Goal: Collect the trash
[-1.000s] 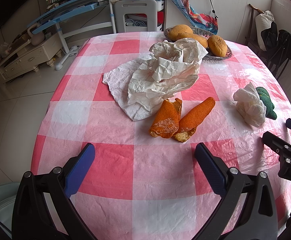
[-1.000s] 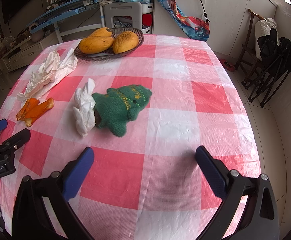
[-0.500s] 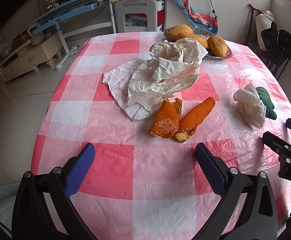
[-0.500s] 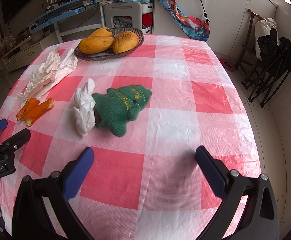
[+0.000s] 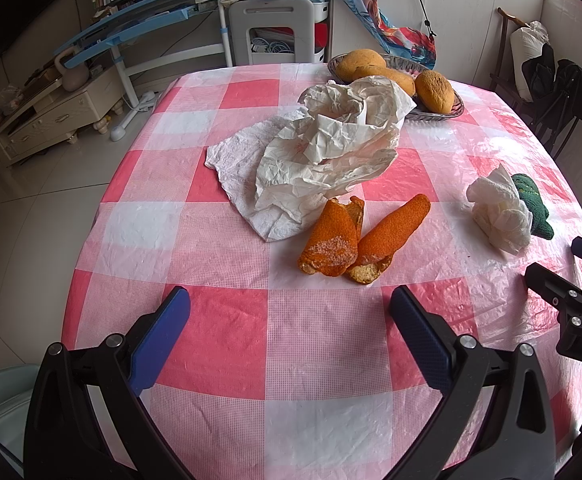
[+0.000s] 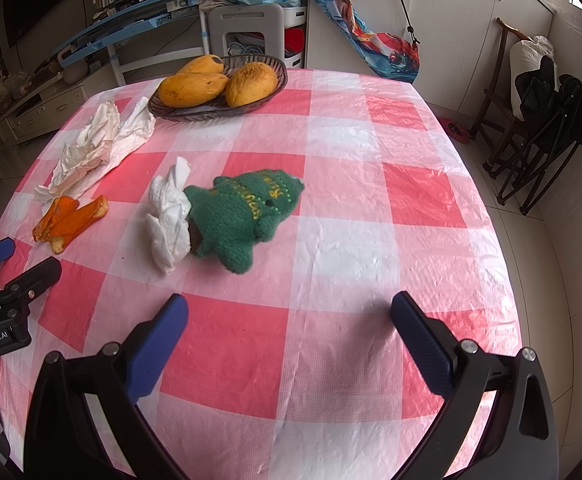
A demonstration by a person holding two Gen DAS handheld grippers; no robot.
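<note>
nothing is being collected yet. on the tabletop point(image 5: 227, 352), left to right, crumpled paper point(image 5: 323, 152), orange peels point(image 5: 355, 236) and a wadded tissue point(image 5: 499, 212) are all lying loose. the left claw point(image 5: 287, 328) and right claw point(image 6: 287, 328) are being held spread and empty, short of the trash.

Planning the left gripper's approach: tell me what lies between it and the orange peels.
Nothing: the left wrist view shows only bare checked tablecloth between the open left gripper and the orange peels.
</note>
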